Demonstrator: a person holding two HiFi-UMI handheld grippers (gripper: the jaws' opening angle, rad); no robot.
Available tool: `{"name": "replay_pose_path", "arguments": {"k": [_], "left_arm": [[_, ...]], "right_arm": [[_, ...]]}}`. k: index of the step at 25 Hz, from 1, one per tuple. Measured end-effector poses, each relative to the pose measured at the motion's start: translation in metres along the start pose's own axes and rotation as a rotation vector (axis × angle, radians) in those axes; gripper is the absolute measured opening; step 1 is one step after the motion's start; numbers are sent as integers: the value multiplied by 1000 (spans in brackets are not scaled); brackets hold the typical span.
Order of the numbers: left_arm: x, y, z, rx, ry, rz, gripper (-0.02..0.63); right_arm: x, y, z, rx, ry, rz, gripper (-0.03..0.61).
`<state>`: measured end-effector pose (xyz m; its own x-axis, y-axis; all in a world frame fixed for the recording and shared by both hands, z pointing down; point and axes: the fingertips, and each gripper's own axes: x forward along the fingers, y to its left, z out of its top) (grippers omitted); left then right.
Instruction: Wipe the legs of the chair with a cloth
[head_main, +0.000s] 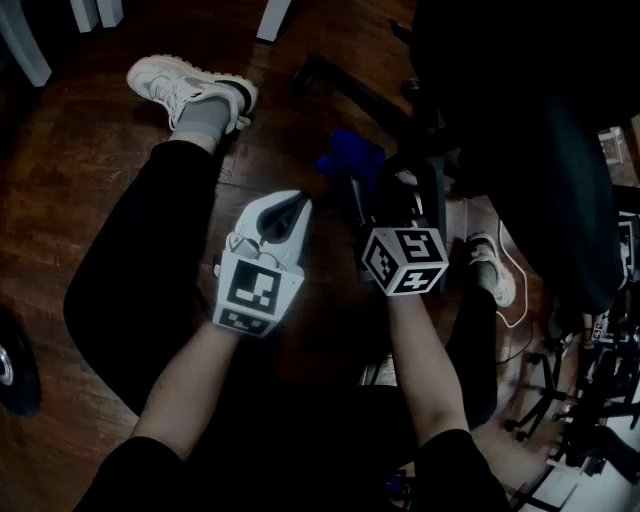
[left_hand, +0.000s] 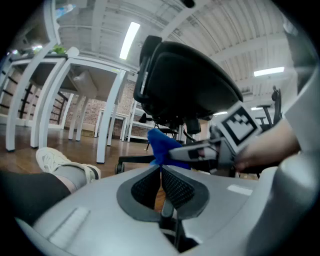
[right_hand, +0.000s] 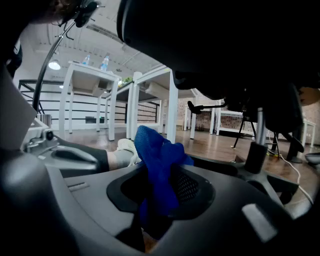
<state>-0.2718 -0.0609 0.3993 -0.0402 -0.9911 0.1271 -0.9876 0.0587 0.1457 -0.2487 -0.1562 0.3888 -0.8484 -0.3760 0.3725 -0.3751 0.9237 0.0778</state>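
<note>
**Cloth (right_hand: 159, 150) just short of the chair leg (head_main: 345, 92)**

My right tongs (right_hand: 160, 175) are clamped on the blue cloth, which bunches up out of the jaws. My left tongs (left_hand: 161, 172) are closed on nothing and hang just to the left. In the head view the leg runs from the column (right_hand: 258, 125), up and right of the cloth, toward the upper left, so its long axis crosses just beyond the cloth. I can't tell whether they touch. The right hand is nearer; I judge the stroke should follow the leg out toward its castor (left_hand: 120, 168).
</note>
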Motion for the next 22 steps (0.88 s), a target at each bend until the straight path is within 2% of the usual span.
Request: {"name": "replay_pose_path", "arguments": {"k": [2, 3, 7, 10, 12, 14, 19, 22], "left_arm": [[-5, -2, -21, 51, 49, -28, 14], [-7, -1, -30, 52, 69, -39, 14], [-5, 14, -39, -69, 83, -43, 14], [0, 23, -42, -57, 86, -46, 14], [2, 23, -49, -63, 98, -57, 14], [2, 26, -53, -105, 109, -50, 14], [-3, 43, -57, -172, 113, -26, 14], [-6, 48, -56, -188, 113, -15, 14]], "right_arm": [[21, -8, -2, -42, 41, -29, 121], [30, -14, -2, -66, 61, -50, 121], [59, -53, -10, -137, 172, -139, 121], [66, -73, -36, -178, 342, -184, 121], [64, -73, -52, -239, 430, -190, 121], [64, -70, -58, -282, 467, -189, 120], [72, -59, -64, -276, 536, -180, 120], [68, -40, -71, -273, 583, -120, 120]]}}
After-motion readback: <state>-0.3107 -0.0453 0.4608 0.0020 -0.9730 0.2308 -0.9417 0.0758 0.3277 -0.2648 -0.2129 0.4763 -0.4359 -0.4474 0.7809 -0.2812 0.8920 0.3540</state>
